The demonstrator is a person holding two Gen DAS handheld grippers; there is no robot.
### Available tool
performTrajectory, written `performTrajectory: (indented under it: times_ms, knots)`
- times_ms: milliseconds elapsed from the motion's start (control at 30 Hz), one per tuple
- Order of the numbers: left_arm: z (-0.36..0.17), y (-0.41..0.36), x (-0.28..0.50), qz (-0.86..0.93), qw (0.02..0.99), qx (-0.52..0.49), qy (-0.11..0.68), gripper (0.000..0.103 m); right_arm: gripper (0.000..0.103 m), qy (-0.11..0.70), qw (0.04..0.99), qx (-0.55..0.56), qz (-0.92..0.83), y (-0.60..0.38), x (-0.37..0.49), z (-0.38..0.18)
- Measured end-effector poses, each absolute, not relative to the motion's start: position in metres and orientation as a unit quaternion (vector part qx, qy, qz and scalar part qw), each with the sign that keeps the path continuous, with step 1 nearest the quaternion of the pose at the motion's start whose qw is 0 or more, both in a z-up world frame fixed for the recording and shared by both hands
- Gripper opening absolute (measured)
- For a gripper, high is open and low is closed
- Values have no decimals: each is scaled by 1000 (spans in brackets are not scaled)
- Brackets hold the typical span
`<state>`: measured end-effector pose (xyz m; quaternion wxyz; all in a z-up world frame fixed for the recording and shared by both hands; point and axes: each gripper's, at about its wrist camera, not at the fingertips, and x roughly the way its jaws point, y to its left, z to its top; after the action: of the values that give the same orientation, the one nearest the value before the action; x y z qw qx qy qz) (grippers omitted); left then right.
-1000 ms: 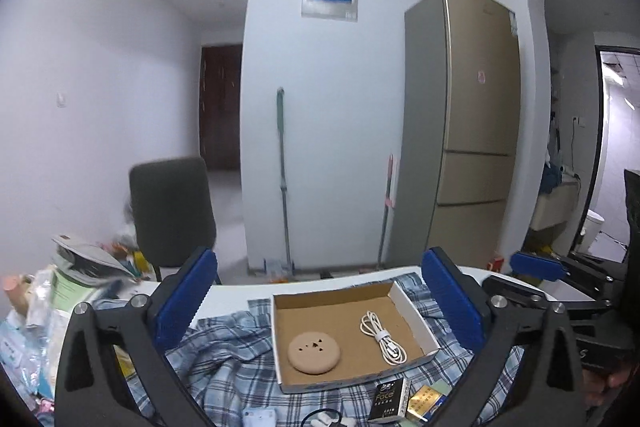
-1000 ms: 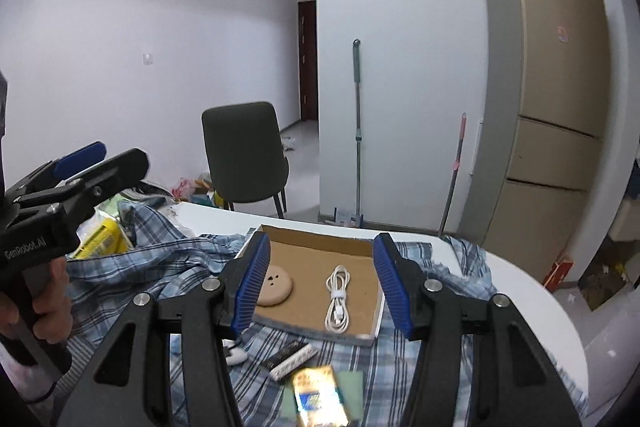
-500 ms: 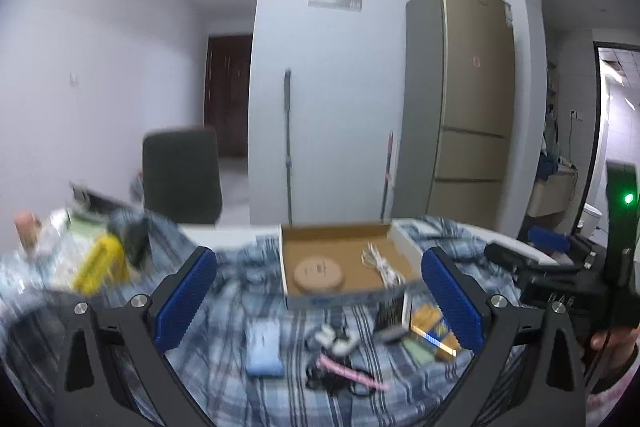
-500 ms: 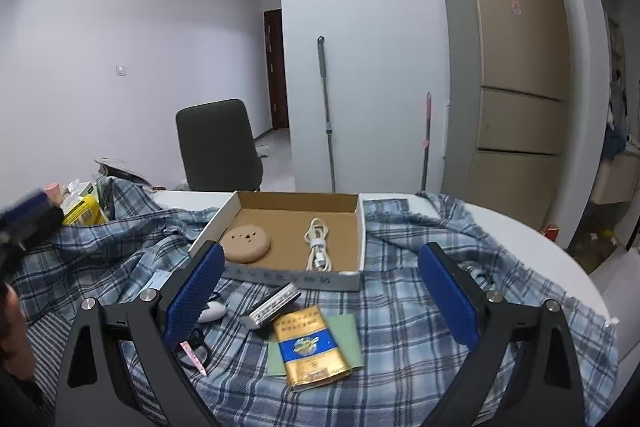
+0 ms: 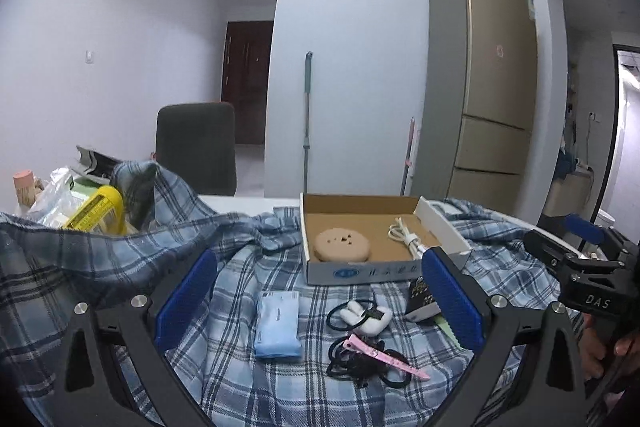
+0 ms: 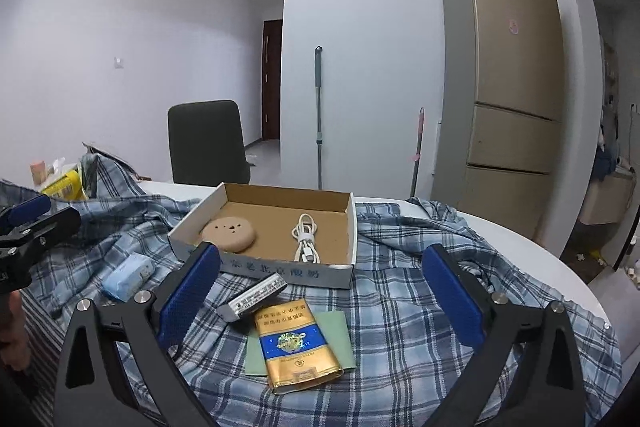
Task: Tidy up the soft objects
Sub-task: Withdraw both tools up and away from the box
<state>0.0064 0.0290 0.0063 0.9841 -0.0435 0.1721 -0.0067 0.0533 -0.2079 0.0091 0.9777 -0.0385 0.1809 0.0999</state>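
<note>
A blue plaid shirt [image 5: 100, 267] [image 6: 400, 307] covers the table. On it stands an open cardboard box [image 5: 360, 271] [image 6: 280, 267] holding a round tan pad [image 5: 342, 245] [image 6: 229, 235] and a coiled white cable [image 5: 406, 237] [image 6: 306, 237]. A light blue tissue pack [image 5: 278, 323] [image 6: 128, 269], black hair ties with a pink clip [image 5: 372, 351] and a white plush item [image 5: 366, 315] lie before the box. My left gripper [image 5: 318, 301] is open and empty above them. My right gripper [image 6: 322, 301] is open and empty above a gold-blue packet [image 6: 298, 345].
A dark small box [image 6: 254, 297] and green paper [image 6: 344, 335] lie by the packet. Clutter with a yellow pack [image 5: 98, 213] sits at the table's left. A chair [image 6: 206, 143], a mop [image 6: 318, 119] and a fridge [image 6: 508, 87] stand behind the table.
Both grippers have pulled back and tilted down from the box, so the small items in front of it came into view. The right gripper's jaws have opened wide.
</note>
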Motion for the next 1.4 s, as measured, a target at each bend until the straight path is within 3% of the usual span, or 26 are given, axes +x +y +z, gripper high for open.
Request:
performTrajectory:
  times_ms: [200, 1400]
  knots:
    - [-3, 34, 17, -12, 977, -60, 203, 103, 101, 185, 976, -44, 105, -206, 52, 8]
    - [-1, 36, 11, -11, 981, -63, 185, 103, 101, 203, 973, -8, 107, -214, 58, 5]
